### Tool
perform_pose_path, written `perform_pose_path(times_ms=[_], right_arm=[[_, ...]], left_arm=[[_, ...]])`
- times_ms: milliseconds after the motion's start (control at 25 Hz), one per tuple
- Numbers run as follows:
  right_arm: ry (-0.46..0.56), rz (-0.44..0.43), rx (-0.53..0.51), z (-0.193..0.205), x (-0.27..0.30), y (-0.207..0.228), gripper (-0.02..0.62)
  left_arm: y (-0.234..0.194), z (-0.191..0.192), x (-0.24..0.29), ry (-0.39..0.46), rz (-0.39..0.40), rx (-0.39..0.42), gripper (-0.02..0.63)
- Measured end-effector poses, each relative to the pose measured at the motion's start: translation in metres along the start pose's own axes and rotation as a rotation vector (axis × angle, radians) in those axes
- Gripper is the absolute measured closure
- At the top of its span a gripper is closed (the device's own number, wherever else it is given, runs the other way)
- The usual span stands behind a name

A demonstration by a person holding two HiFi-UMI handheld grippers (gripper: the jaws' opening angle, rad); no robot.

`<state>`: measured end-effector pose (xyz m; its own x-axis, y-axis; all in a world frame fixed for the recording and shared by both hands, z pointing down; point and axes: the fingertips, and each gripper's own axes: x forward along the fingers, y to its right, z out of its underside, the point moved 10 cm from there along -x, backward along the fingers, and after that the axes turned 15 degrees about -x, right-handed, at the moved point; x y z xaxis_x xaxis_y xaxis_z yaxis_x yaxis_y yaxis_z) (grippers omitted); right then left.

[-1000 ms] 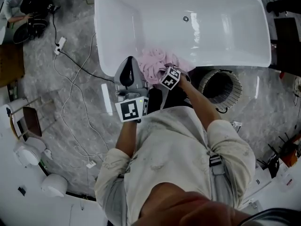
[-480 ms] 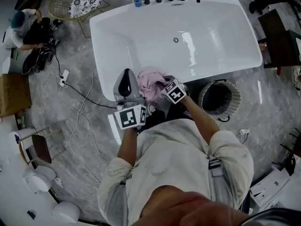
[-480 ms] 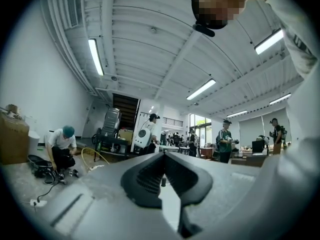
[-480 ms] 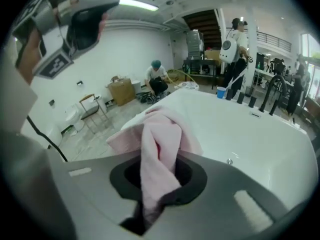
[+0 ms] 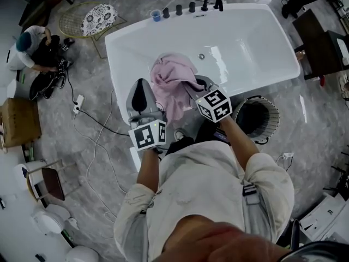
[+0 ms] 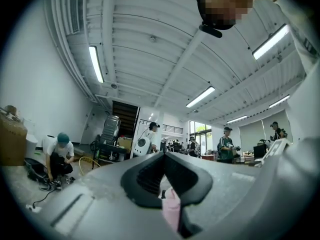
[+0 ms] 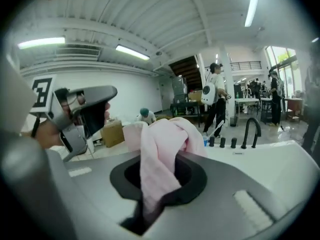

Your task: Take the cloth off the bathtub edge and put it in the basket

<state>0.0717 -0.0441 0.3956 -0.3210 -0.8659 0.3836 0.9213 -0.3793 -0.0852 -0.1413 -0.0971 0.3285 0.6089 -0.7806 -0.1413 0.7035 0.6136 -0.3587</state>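
The pink cloth hangs in the air above the near rim of the white bathtub, bunched and draping down. My right gripper is shut on it from the right; in the right gripper view the cloth spills out between the closed jaws. My left gripper is at the cloth's left side. In the left gripper view its jaws are closed with a small pink fold pinched low between them. The dark round basket stands on the floor right of my right hand, beside the tub.
A black faucet and taps and a blue cup line the tub's far rim. Cables trail over the marble floor at left. A crouching person, a wire chair and a cardboard box are further left.
Both grippers have risen, the right one much more. The cloth has come off the tub edge and now hangs from the grippers above the tub.
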Motion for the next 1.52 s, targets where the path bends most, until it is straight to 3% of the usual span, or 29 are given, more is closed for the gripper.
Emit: perform_pose_path(times_ms=[360,680,1040,1520], right_arm=[[0.283,0.28,-0.058,-0.089,-0.058,0.015,0.558],[0.48,0.552,-0.149,-0.129,-0.111,0.01,0.561],[0.472,0.731,-0.099,-0.115,-0.16,0.016,0.561],[0.401,0.977,-0.067,-0.084,-0.244,0.022,0.561]], left_arm=[[0.013,-0.037,0.016,0.042,0.043,0.018,0.604],[0.037,-0.054,0.025,0.057,0.145,0.016,0.604],[0.069,-0.044,0.035,0.017,0.272,0.002,0.604],[0.147,-0.014,0.056,-0.078,0.485,-0.04,0.604]])
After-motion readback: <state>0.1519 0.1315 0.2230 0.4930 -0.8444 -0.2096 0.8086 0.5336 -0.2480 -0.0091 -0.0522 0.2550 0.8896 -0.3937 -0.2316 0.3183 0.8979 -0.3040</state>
